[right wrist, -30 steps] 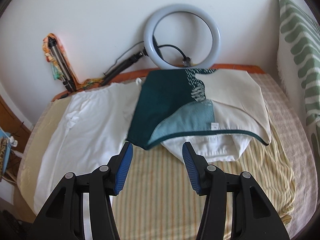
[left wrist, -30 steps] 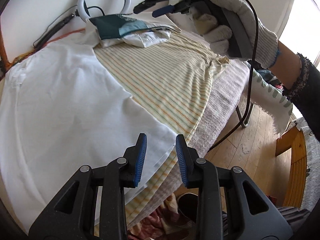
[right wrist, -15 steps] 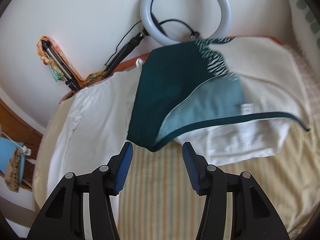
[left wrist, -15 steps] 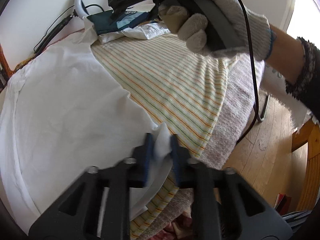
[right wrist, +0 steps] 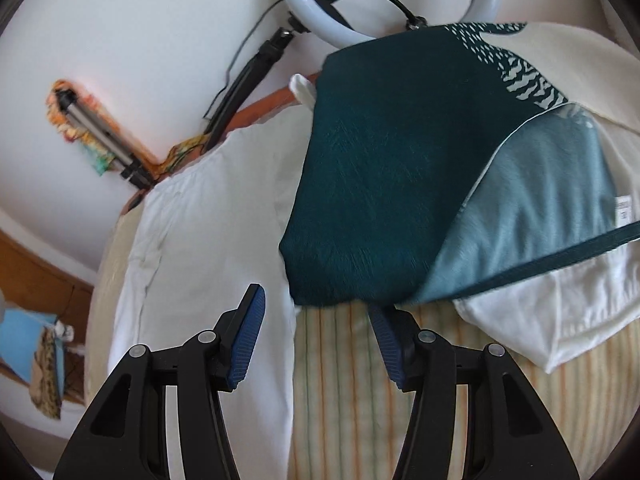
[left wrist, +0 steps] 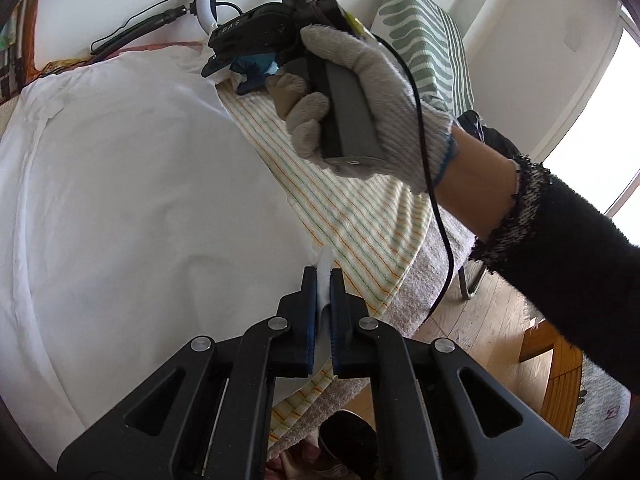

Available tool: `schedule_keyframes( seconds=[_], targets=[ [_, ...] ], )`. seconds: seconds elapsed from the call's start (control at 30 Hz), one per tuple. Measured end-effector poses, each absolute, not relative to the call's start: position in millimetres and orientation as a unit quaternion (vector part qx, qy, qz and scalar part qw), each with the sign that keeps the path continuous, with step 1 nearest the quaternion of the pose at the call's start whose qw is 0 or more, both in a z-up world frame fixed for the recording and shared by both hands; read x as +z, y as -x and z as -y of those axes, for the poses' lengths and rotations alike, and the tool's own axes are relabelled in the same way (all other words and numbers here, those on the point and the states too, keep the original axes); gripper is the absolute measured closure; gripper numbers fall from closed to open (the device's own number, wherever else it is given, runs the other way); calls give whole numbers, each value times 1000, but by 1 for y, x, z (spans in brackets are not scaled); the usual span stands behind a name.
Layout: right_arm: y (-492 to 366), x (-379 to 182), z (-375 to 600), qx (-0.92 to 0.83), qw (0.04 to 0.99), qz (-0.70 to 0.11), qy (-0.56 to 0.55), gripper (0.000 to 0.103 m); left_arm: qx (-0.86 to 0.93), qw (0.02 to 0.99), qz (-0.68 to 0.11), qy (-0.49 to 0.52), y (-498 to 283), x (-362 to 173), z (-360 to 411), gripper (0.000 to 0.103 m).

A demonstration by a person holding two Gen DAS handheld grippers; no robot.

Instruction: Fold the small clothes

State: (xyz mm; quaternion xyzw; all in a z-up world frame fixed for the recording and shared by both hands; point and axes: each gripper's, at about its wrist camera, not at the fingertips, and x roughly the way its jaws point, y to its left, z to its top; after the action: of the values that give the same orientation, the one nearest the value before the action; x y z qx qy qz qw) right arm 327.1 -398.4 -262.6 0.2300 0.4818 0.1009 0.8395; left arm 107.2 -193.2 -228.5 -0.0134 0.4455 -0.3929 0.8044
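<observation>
A white garment [left wrist: 140, 200] lies spread on the bed over a striped sheet [left wrist: 360, 208]. My left gripper [left wrist: 323, 280] is shut on the garment's near right corner, which sticks up between the blue pads. In the right wrist view the white garment [right wrist: 208, 240] runs along the left. My right gripper [right wrist: 316, 320] is open, low over the striped sheet [right wrist: 348, 392], its right finger under the edge of a dark teal garment [right wrist: 392, 184] that lies on a cream and white pile [right wrist: 560, 328]. The right gripper also shows in the left wrist view [left wrist: 256, 44], held by a gloved hand.
A ring light [right wrist: 312, 12] on a stand leans on the white wall behind the bed. A folded tripod [right wrist: 100, 140] lies at the far left corner. A green-patterned cushion [left wrist: 424, 40] stands at the far right. The bed edge and wooden floor [left wrist: 480, 320] are to the right.
My left gripper has closed on the white garment's corner and lifted it slightly. My right gripper has moved forward and down towards the teal garment, still open.
</observation>
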Motion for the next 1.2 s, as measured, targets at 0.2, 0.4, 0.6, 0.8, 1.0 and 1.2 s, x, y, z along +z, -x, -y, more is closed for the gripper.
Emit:
schedule_keyframes(
  seconds=[0.2, 0.4, 0.6, 0.8, 1.0, 1.2],
  targets=[
    [-330, -268, 398, 94, 832, -472, -277, 49, -398, 805, -439, 23, -106, -226, 187, 100],
    [-349, -272, 393, 60, 839, -453, -294, 77, -400, 805, -436, 33, -102, -228, 181, 100],
    [-356, -255, 373, 52, 861, -436, -255, 98, -399, 803, -438, 65, -100, -232, 163, 100],
    [-363, -218, 320, 69, 895, -426, -113, 99, -395, 797, -439, 128, -103, -236, 133, 100],
    [-369, -196, 232, 107, 899, -421, 53, 99, -385, 793, -438, 177, -104, -242, 103, 100],
    [-373, -215, 168, 125, 879, -432, 156, 99, -363, 794, -453, 182, -104, -253, 84, 100]
  ],
)
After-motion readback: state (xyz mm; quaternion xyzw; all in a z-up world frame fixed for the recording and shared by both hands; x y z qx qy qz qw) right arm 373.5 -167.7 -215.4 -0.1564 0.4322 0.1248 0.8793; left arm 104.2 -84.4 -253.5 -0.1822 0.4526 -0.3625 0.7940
